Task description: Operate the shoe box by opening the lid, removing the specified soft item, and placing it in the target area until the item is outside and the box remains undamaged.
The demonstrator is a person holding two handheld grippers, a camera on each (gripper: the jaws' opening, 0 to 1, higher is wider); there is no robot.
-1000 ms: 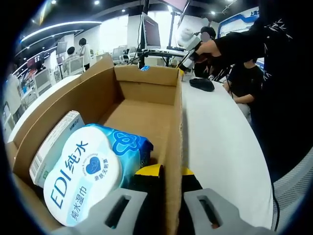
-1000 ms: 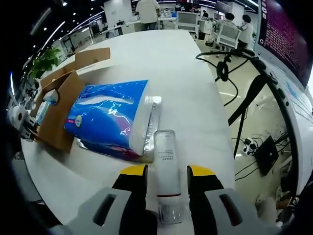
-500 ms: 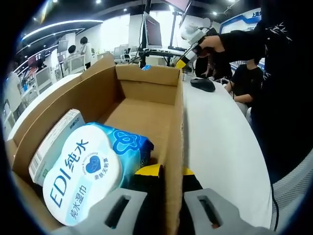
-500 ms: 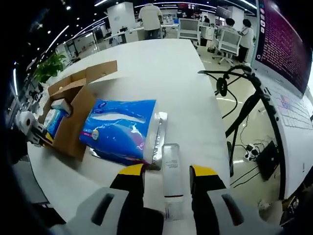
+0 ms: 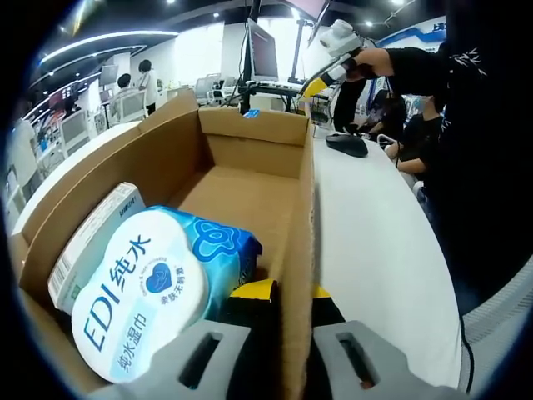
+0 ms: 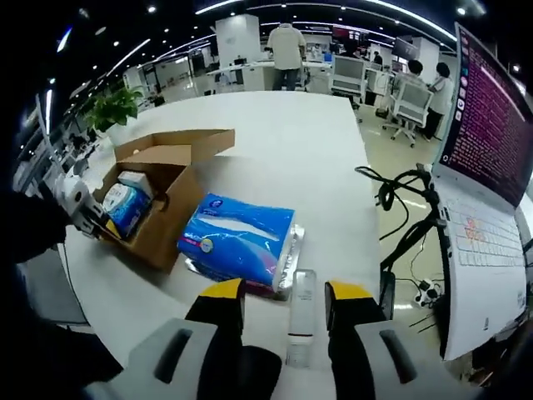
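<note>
The open cardboard box (image 5: 250,179) holds a blue-and-white wet-wipes pack (image 5: 146,292) and a white carton (image 5: 92,242). My left gripper (image 5: 287,293) is shut on the box's right wall, one yellow-tipped jaw inside and one outside. The right gripper (image 5: 321,82) hangs high at the far end, held by a hand. In the right gripper view the box (image 6: 158,196) stands on the white table, with the left gripper (image 6: 79,204) at its near side. A blue tissue pack (image 6: 241,242) lies outside the box over a silvery pouch (image 6: 287,262), a white tube (image 6: 301,317) beside them. My right gripper (image 6: 287,293) is open, raised well above them.
A black mouse (image 5: 346,143) lies on the white table (image 5: 375,242) beyond the box. A laptop (image 6: 491,167) stands at the table's right edge, with a black stand and cables (image 6: 408,200) below it. A plant (image 6: 112,104), desks and people are farther back.
The right gripper has risen and pulled back, so the box, tissue pack and tube look smaller and farther. The left gripper keeps its hold on the box wall.
</note>
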